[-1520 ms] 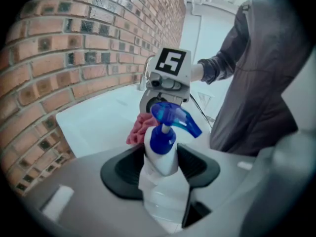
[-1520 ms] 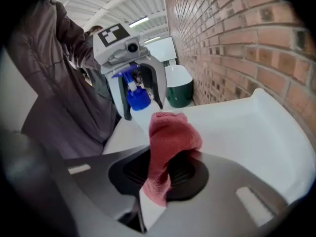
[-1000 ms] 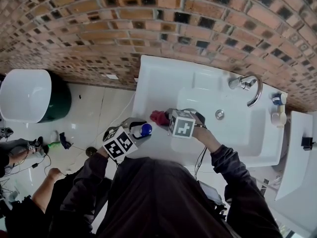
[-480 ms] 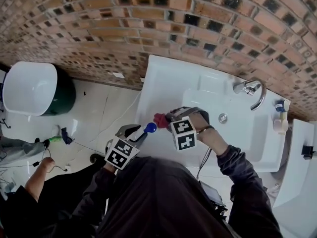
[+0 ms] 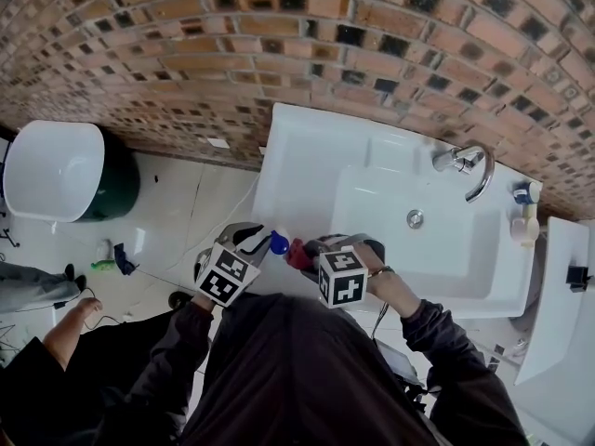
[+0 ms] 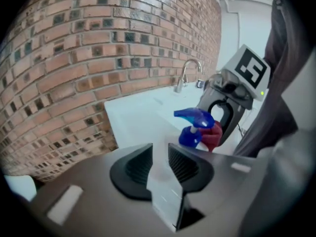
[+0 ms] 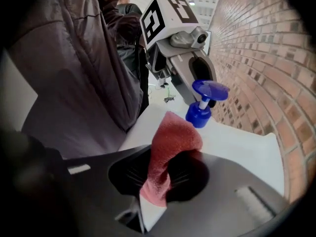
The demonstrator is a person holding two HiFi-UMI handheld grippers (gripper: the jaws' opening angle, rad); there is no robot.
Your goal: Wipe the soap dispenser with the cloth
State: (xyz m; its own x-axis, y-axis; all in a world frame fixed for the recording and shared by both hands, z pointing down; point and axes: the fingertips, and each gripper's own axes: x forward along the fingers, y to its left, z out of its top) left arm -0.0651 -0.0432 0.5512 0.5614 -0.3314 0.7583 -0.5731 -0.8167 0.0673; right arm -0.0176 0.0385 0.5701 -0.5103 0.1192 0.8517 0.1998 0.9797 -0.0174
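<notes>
The soap dispenser (image 5: 278, 242) has a blue pump (image 6: 197, 125) and a clear body. It stands at the sink's near left corner. My left gripper (image 5: 262, 244) is closing tight on that clear body, which sits pressed between the jaws (image 6: 159, 164). My right gripper (image 5: 311, 247) is shut on a red cloth (image 7: 170, 147), folded up out of its jaws. The cloth (image 5: 299, 254) hangs right beside the pump, just right of it in the head view. In the right gripper view the pump (image 7: 205, 102) stands just beyond the cloth, with the left gripper behind it.
A white sink (image 5: 307, 156) runs along a brick wall, with a chrome faucet (image 5: 465, 161) at the far right. Small bottles (image 5: 525, 207) stand at its right end. A white bowl-shaped fixture (image 5: 51, 170) sits on the tiled floor to the left. A person's hand (image 5: 79, 309) shows at lower left.
The left jaws have closed onto the dispenser. The right gripper has drawn the cloth back toward the sink's near edge, up beside the pump.
</notes>
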